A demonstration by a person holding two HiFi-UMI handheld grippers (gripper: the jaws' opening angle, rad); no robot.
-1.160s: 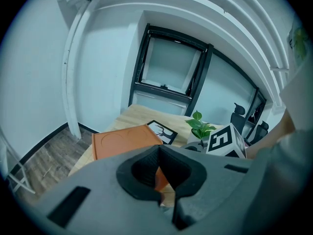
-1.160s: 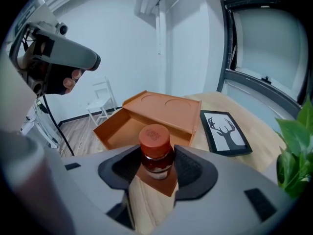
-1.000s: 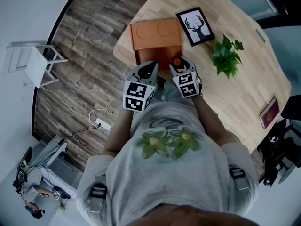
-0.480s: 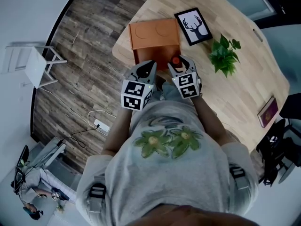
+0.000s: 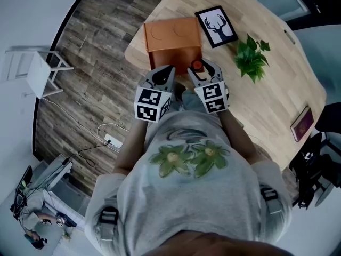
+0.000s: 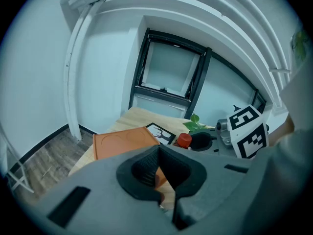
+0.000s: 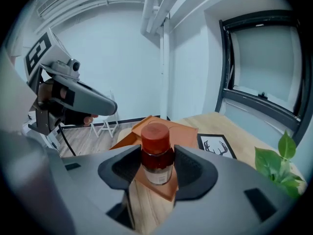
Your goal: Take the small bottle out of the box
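Pale wooden worktop [image 5: 266,95] below, grey plank floor [image 5: 90,63] to its left, one white chair [image 5: 40,71] on it. The right hand-held gripper [image 7: 157,173] clamps the small bottle [image 7: 157,153], red cap up, outside the orange box [image 5: 171,39] and just in front of it. The left hand-held gripper [image 6: 159,173] is alongside, jaws pressed together on nothing. One box, one bottle. Beyond them: one framed deer picture [image 5: 216,25] and one green plant [image 5: 250,57].
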